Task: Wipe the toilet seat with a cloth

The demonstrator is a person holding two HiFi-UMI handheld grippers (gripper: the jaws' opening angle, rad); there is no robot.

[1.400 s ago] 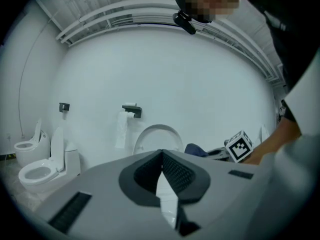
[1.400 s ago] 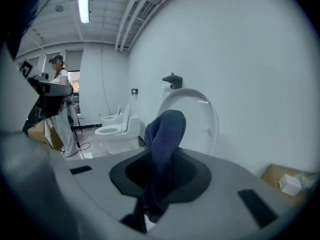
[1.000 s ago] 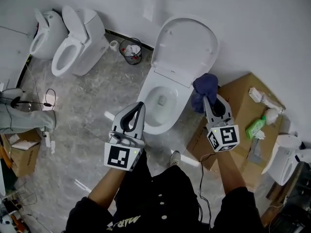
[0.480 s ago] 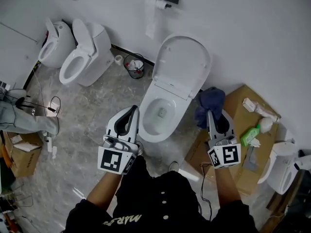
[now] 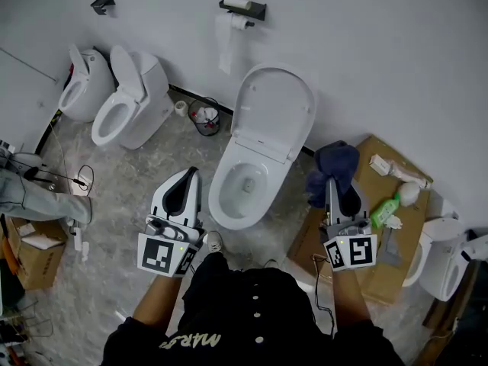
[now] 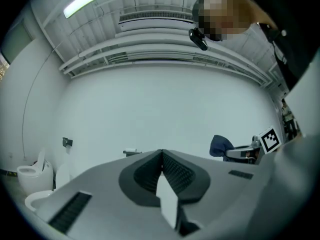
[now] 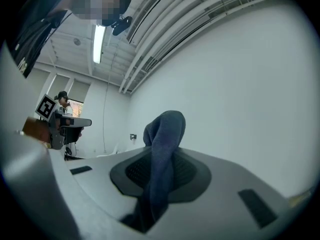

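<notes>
Cloth, dark blue (image 5: 334,162), is pinched between the fingers (image 7: 210,184) of your right gripper (image 5: 339,189). Its bunched upper end stands above the fingertips and the rest trails back between the ribbed pads. You hold that gripper to the right of the open toilet, over the near corner of a cardboard box (image 5: 377,239), and the cloth is clear of the porcelain.

Your left gripper (image 5: 188,175) has its fingers (image 6: 100,194) pressed together with nothing between them. It hangs over the grey stone floor (image 5: 122,181) just left of the bowl.

The toilet seat (image 5: 229,218) lies down around the bowl between your two grippers, touched by neither. The lid (image 5: 273,109) is raised and leans back toward the white wall.

On the cardboard box lies a green bottle (image 5: 385,209) among some white items that are too small to name. A toilet-roll holder (image 5: 242,6) is fixed to the wall above the lid, with a strip of paper hanging from it. A small waste bin (image 5: 204,119) stands on the floor left of the toilet, and two more white toilets (image 5: 130,105) stand further left along the wall.
</notes>
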